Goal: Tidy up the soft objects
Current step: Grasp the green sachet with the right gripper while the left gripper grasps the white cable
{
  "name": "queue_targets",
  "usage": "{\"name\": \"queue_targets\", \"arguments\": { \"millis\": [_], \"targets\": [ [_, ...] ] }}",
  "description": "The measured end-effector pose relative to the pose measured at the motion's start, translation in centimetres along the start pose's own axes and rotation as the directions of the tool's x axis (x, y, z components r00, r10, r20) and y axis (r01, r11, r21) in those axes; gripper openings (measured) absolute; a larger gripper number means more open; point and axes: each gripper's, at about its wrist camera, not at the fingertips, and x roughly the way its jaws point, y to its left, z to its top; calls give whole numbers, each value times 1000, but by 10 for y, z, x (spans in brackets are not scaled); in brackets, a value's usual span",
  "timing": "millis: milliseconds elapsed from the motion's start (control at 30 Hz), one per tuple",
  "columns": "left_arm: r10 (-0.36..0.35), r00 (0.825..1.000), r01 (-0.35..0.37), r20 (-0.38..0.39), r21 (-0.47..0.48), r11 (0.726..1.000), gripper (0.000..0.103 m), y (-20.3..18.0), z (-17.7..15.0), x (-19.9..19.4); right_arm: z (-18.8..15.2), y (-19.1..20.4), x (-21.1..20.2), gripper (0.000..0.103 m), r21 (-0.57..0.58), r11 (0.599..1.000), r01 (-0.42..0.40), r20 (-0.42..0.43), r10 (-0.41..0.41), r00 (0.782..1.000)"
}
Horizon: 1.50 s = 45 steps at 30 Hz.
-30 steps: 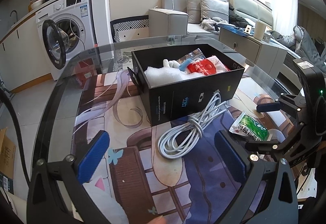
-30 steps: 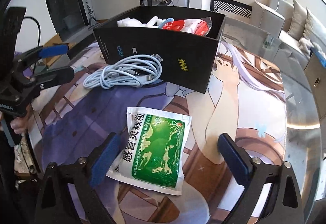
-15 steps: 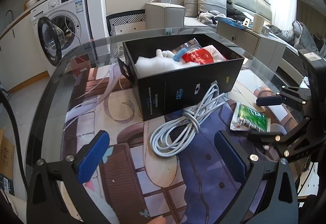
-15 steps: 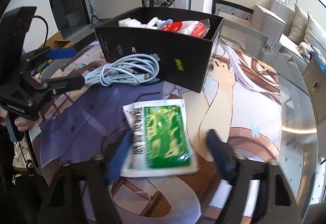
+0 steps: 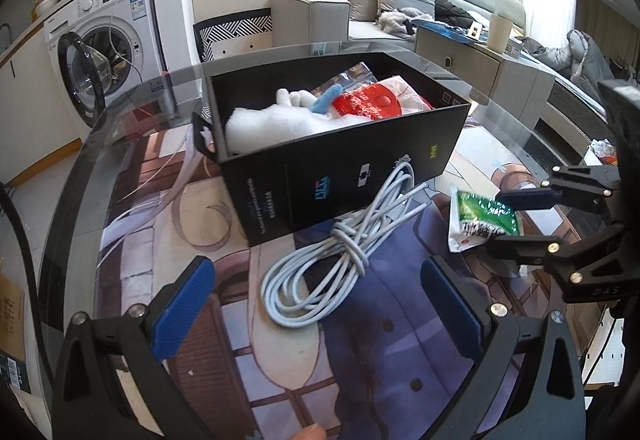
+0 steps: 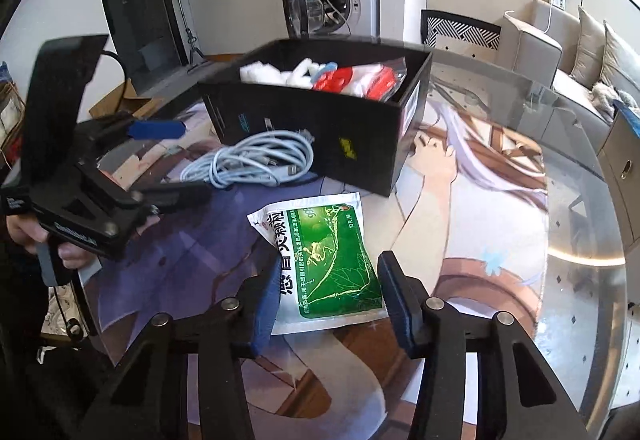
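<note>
The right gripper (image 6: 328, 296), wide open a second ago over the flat green-and-white foil sachet (image 6: 320, 256), has now drawn its blue-padded fingers (image 6: 266, 300) in against the sachet's two long edges, and the pack has buckled slightly and lifted at its near end. To judge by that, the pick-up is under way and the next move is a carry over to the black rectangular cardboard box (image 6: 320, 128), which stands just beyond on the glass-topped table (image 6: 580, 224) with its printed anime mat. The sachet is glossy, thin and crinkly, so it may slip or fold under a side squeeze. The box already holds white fluffy stuffing (image 5: 272, 124) and a red-and-white plastic packet (image 5: 372, 102). A knotted coil of pale grey cable (image 5: 340, 252) lies against the box front, between the ribbed blue pads of the left gripper (image 5: 320, 308), whose jaws hang wide apart, holding nothing
</note>
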Motion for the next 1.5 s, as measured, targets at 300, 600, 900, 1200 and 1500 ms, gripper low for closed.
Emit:
{"name": "queue_targets", "arguments": {
  "millis": [300,600,900,1200,1500],
  "targets": [
    [6,1000,-5,-20,45,999,103,-12,7,15,2,-8,-14,48,24,1000,9,34,-10,999],
    [-35,996,42,-82,77,996,90,-22,10,29,1,-17,-16,48,43,999,10,38,-12,999],
    [-60,996,67,-72,97,993,48,-27,15,28,1,-18,-16,48,54,998,13,36,-15,999],
    [-103,992,112,-75,140,984,28,-35,10,18,3,-13,-22,48,45,999,14,56,-17,998],
    [-139,990,142,-39,106,984,28,-29,9,0,6,-11,-33,48,38,999,22,94,-26,995]
  ]
}}
